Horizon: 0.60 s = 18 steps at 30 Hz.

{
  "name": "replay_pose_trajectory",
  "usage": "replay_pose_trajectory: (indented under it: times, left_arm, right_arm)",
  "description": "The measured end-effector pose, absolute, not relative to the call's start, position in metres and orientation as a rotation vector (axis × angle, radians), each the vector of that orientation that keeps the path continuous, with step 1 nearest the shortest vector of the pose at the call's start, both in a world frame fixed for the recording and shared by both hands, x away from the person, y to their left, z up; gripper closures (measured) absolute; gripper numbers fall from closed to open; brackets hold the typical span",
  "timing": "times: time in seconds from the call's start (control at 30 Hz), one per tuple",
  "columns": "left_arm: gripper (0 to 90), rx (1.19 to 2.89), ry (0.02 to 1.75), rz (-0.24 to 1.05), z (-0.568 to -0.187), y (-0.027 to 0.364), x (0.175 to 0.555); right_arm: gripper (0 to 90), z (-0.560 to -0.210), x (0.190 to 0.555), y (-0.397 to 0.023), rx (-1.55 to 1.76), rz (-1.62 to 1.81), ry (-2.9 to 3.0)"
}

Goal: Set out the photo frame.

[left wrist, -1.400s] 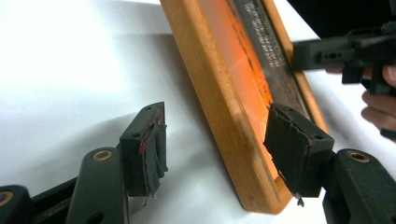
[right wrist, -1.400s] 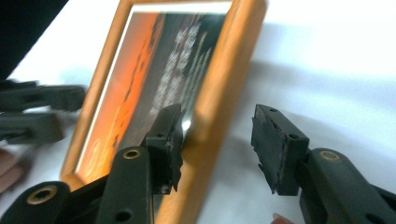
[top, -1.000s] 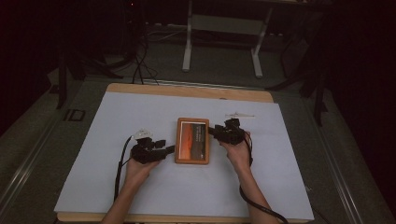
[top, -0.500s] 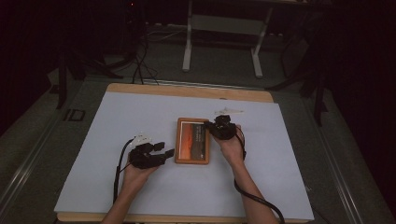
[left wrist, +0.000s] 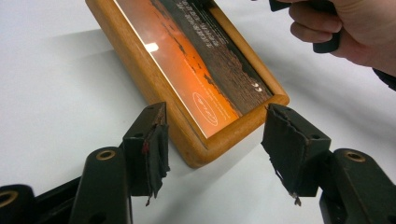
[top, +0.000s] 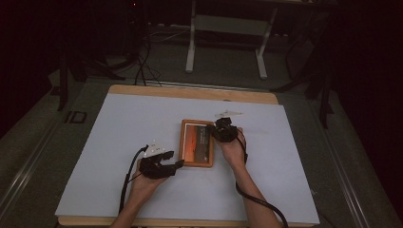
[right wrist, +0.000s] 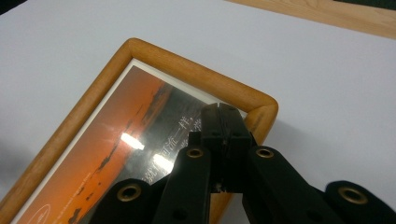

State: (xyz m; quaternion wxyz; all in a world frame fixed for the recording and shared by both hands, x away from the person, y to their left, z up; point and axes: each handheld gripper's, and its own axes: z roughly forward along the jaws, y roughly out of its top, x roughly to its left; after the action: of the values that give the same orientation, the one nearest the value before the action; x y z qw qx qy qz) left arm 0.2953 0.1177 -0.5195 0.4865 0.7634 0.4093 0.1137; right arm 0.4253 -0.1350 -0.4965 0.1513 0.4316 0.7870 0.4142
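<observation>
High view first: we see a table [top: 142, 123] covered by a pale grey-white sheet, with a strip of light wood rim showing along its far edge and its near edge. Around it the room is dark. At twelve o'clock beyond the table stands a white metal frame [top: 225, 38] on two legs, and at about eleven o'clock dark cables [top: 142, 61] trail across a grey floor.

A wooden picture frame [top: 196, 142] lies flat a little right of the table's centre, holding an orange sunset print with a dark band of printed characters.

The left gripper [top: 173, 164] sits at about seven o'clock from the frame, held in the person's left hand [top: 142, 183], its tips pointing toward the frame's near left corner. In the left gripper view we find its jaws spread wide, one on either side of that corner of the picture frame [left wrist: 196, 84], not touching it, with worn black pads [left wrist: 156, 149].

The right gripper [top: 216, 130] lies at the frame's far right corner, about one o'clock from its centre, held in the right hand [top: 233, 149]. In the right gripper view its jaws are pressed together, tips over the glass just inside the rounded corner of the picture frame [right wrist: 196, 74]; we cannot tell whether they touch it.
</observation>
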Motion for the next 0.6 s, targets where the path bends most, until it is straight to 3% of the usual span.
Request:
replay_pose_trajectory:
  times: [0.6]
  left_arm:
    - [33.5,1.846,1.06,0.321,-0.525,0.096,0.293]
  right_arm:
    - [90.0,-0.505,0.428,-0.146,1.319,1.174,2.226]
